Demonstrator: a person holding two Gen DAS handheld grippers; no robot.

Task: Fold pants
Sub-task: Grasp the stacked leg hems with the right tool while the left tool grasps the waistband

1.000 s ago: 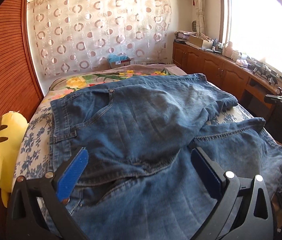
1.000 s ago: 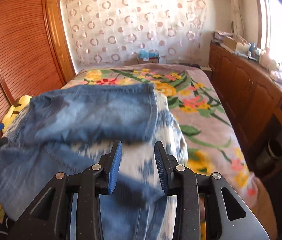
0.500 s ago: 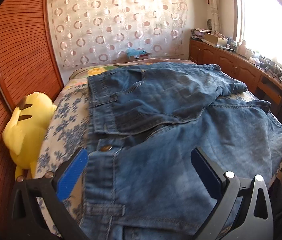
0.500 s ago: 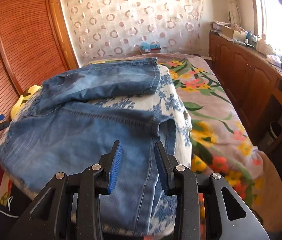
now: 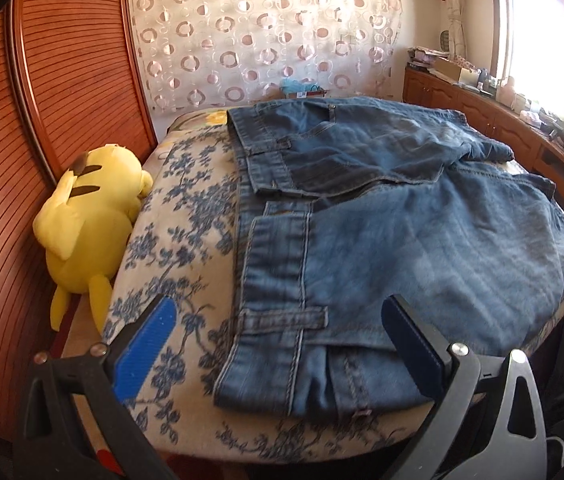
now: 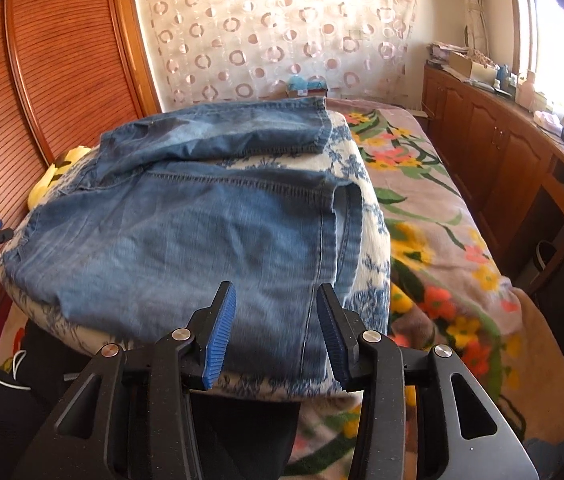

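While we hold one hand-held gripper in each hand, the blue pants [image 5: 382,240] lie spread out on a cushion with blue flowers [image 5: 186,216] on top of the bed [image 6: 442,216]. We see the waistband and belt loops at the near left of the left view. Both leg ends lie side by side in the right view, one leg farther back and one closer to us.

Our left hand-held gripper [image 5: 278,344] is wide open. Its blue pads sit far apart, one over the flower cloth and one over the jeans. It holds nothing.

Our right hand-held gripper [image 6: 276,332] is partly open, with a smaller gap between its blue pads. It sits just in front of the near leg end and holds nothing.

We see a yellow plush toy [image 5: 90,216] lying beside the cushion, next to the brown wooden door [image 5: 74,80]. A curtain with round rings [image 6: 278,36] hangs at the back. Brown wooden cabinets [image 6: 502,152] stand along the right side under the bright window [image 6: 562,28]. The bed blanket has big yellow and pink flowers on it.
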